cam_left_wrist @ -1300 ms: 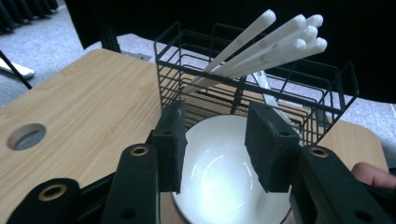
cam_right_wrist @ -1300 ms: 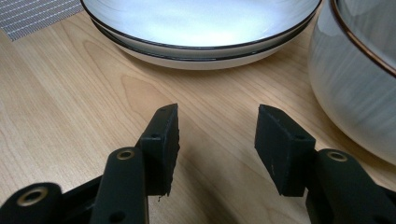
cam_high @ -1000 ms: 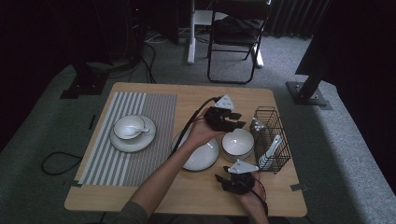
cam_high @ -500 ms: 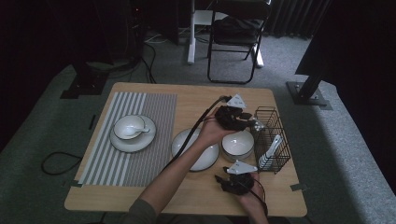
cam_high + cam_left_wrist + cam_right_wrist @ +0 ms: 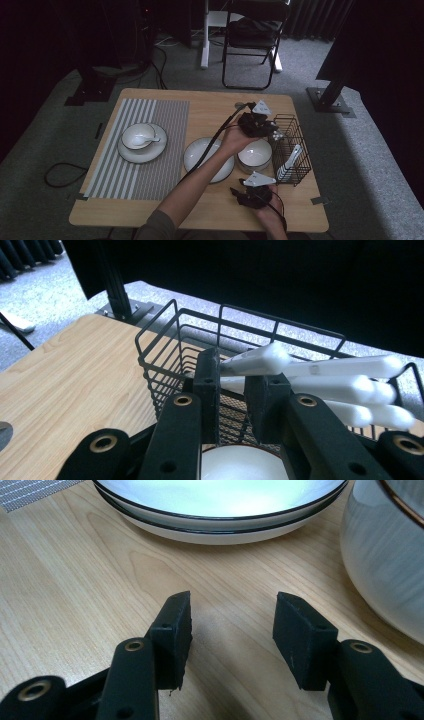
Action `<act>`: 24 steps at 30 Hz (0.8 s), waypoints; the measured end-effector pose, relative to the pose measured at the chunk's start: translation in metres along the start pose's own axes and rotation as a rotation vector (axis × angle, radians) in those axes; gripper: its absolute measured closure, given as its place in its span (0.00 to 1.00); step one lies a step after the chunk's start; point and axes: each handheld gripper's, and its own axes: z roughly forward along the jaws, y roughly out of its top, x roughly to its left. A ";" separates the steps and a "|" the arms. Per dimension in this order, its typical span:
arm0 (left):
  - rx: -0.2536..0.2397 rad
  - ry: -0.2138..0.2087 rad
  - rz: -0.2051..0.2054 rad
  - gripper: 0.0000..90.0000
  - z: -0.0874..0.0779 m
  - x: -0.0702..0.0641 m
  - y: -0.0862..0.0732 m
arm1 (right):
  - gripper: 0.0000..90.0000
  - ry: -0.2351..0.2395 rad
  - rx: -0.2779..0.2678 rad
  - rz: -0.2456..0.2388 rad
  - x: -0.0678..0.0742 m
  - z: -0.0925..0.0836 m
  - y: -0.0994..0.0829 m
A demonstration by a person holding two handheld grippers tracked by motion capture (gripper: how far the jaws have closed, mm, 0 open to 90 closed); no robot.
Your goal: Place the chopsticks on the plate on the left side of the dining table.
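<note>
My left gripper [image 5: 274, 132] reaches across the table to the near end of a black wire basket [image 5: 292, 150]. In the left gripper view its jaws [image 5: 232, 380] have just been closing, and they pinch the end of a white spoon handle [image 5: 232, 385] that sticks out of the basket [image 5: 165, 347]. Several more white handles [image 5: 350, 367] lie beside it. My right gripper [image 5: 240, 192] rests low over the table near the front edge. Its jaws [image 5: 232, 625] stand open over bare wood with nothing between them.
A white bowl [image 5: 255, 152] [image 5: 385, 555] sits left of the basket, under my left hand. A wide plate [image 5: 200, 150] [image 5: 220, 500] lies beside it. On the striped place mat [image 5: 150, 170] at the left stands a saucer with a cup [image 5: 140, 137] and spoon.
My left hand has moved right, from above the bowl and plate to the basket. The right hand has not moved.
</note>
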 end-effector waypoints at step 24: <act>0.043 0.138 0.047 0.92 0.014 -0.003 0.003 | 0.54 0.002 -0.003 -0.006 0.000 0.000 0.000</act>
